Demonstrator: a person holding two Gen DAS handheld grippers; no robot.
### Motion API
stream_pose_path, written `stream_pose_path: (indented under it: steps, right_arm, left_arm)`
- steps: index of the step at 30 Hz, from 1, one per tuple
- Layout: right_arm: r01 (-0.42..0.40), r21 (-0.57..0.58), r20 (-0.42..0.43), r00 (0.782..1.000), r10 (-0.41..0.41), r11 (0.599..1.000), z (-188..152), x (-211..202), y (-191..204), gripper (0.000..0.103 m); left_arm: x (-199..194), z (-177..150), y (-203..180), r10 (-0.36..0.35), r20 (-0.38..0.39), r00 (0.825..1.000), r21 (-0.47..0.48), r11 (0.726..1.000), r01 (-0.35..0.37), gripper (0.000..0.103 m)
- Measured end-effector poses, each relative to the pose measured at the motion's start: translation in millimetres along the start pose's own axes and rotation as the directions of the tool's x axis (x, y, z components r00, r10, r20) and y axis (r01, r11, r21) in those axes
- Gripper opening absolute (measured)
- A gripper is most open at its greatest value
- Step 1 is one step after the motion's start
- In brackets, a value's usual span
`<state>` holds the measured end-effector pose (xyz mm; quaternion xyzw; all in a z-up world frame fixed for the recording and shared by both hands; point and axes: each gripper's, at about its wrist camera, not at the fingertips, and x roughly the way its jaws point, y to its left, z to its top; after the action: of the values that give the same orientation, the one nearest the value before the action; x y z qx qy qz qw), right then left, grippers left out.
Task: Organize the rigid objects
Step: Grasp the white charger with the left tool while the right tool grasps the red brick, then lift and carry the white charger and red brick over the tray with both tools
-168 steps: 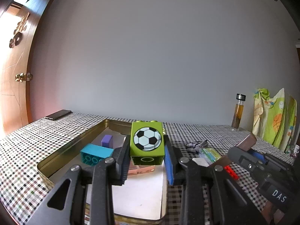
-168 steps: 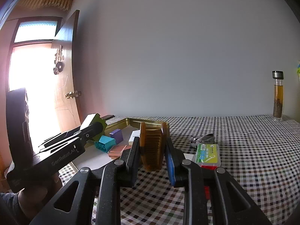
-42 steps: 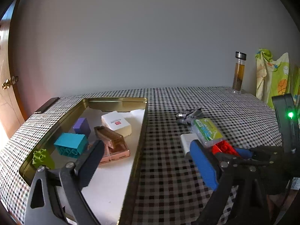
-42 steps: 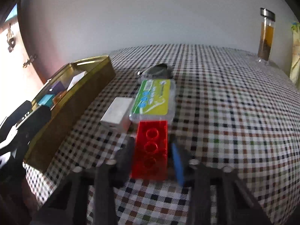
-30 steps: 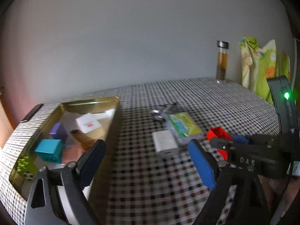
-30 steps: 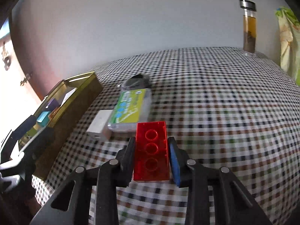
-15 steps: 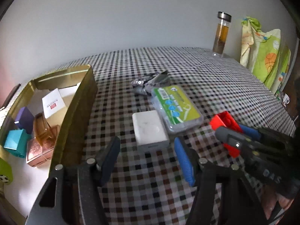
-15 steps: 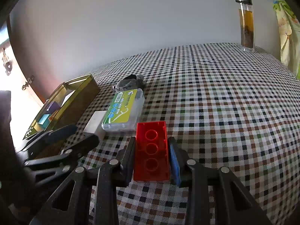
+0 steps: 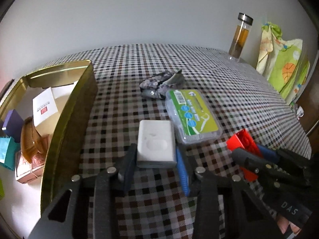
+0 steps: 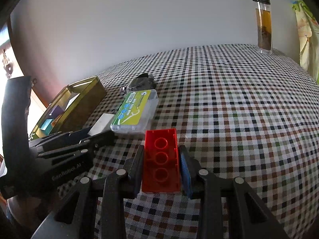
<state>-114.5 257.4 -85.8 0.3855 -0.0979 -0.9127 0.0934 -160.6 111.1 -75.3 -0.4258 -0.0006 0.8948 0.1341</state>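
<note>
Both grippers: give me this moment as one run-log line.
left gripper: jaws just closing around white case | right gripper: shut on red brick | gold tin: partly filled

This looks like a room in a home. A table [image 10: 239, 103] under a checked cloth stands against a plain white wall [image 9: 139, 16]. At its far right corner stands a glass bottle [image 9: 240, 37] of brown drink with a metal cap, and just past that corner hangs a cloth [image 9: 283, 63] printed with balls in green and yellow. Beyond the table's left edge, a wooden door [image 10: 6, 63] with a brass ornament lets in daylight. Small household things lie on the cloth: a box of floss picks [image 9: 192, 113], a white case [image 9: 156, 143], and a gold tin [image 9: 67, 115] along the left edge.
</note>
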Motion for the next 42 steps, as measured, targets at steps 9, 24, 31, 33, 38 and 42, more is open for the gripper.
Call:
stream_pose_path:
  steps: [9,24,31,33,38,42]
  right_arm:
    - [-0.003,0.001,0.01,1.0,0.003,1.0,1.3,-1.5,-0.8,0.036]
    - [-0.025,-0.012,0.049,0.998,0.026,1.0,1.1,-8.7,2.7,0.036]
    - [-0.033,-0.014,0.06,0.998,0.033,0.999,1.2,-11.0,3.3,0.036]
    - [-0.038,-0.018,0.069,0.997,0.039,0.999,1.1,-12.7,4.2,0.036]
    - [-0.051,-0.028,0.102,0.993,0.054,0.998,0.3,-18.5,6.6,0.036]
    - [-0.057,-0.032,0.115,0.992,0.061,0.998,0.4,-20.0,7.2,0.036]
  left_arm:
    - [-9.5,-0.8,8.4,0.007,0.049,0.999,-0.011,1.0,-0.006,0.037]
    - [-31.2,-0.7,5.2,0.036,0.181,0.983,-0.001,0.999,-0.036,0.037]
    - [-45.4,-5.0,3.2,0.069,0.251,0.966,0.006,0.997,-0.073,0.037]
    - [-47.9,-5.4,2.3,0.075,0.265,0.961,0.007,0.997,-0.08,0.037]
    - [-54.6,-7.6,1.7,0.084,0.297,0.951,0.006,0.996,-0.09,0.037]
    - [-58.0,-8.5,1.7,0.086,0.316,0.945,0.005,0.996,-0.092,0.037]
